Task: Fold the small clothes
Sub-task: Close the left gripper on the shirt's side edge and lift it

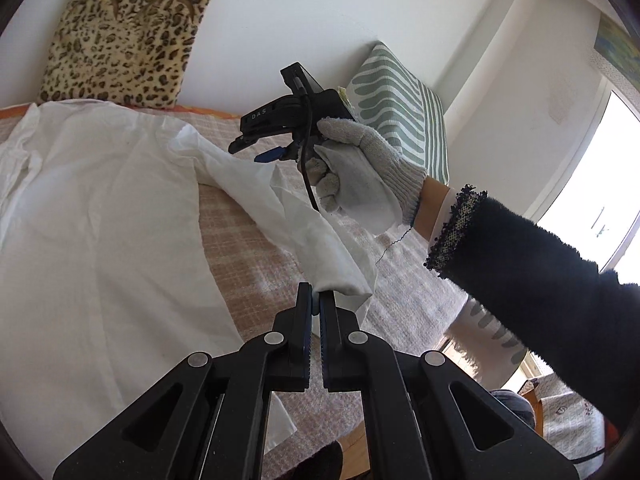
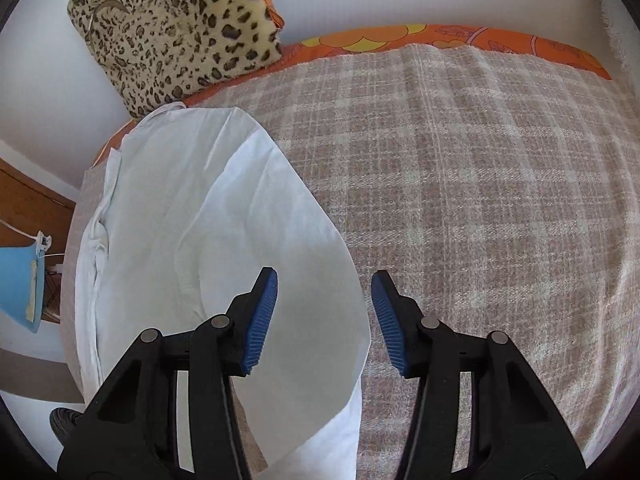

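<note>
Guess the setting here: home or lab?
Likely a home bedroom: a bed under a plaid blanket, a leopard-print cushion and a striped pillow against the wall, a white shirt spread out for folding.

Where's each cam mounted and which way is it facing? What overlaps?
Left wrist: on the left gripper, fingers shut on a white shirt sleeve; faces across the bed toward the gloved hand holding the right gripper.
Right wrist: on the right gripper, fingers open, looking down at the shirt's edge and plaid blanket.
Shared: shirt, blanket, leopard cushion.
</note>
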`<act>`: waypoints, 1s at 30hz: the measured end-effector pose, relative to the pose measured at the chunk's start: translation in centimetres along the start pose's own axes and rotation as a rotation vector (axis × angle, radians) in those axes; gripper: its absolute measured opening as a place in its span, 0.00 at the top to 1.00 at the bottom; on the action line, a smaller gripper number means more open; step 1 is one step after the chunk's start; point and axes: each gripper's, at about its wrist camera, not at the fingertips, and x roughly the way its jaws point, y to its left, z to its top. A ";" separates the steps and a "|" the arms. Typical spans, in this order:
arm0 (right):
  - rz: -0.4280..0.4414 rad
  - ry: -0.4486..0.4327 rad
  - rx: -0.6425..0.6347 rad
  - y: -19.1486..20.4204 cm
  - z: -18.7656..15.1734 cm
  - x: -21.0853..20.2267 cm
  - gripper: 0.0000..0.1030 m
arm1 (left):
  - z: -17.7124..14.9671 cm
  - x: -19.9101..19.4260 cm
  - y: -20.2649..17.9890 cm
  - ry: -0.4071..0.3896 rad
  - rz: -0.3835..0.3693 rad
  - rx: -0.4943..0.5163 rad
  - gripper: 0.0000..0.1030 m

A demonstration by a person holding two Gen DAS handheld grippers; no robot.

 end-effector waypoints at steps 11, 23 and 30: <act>-0.122 0.028 -0.039 2.7 0.6 1.5 0.96 | -1.4 -2.8 3.3 -0.017 0.046 -0.042 0.98; -0.166 -0.067 -0.176 12.0 3.0 -2.3 0.98 | -3.3 -6.8 6.6 -0.043 0.109 -0.076 0.98; -0.343 0.008 -0.159 11.4 2.7 0.7 0.48 | -4.4 -7.7 8.6 -0.041 0.129 -0.113 0.98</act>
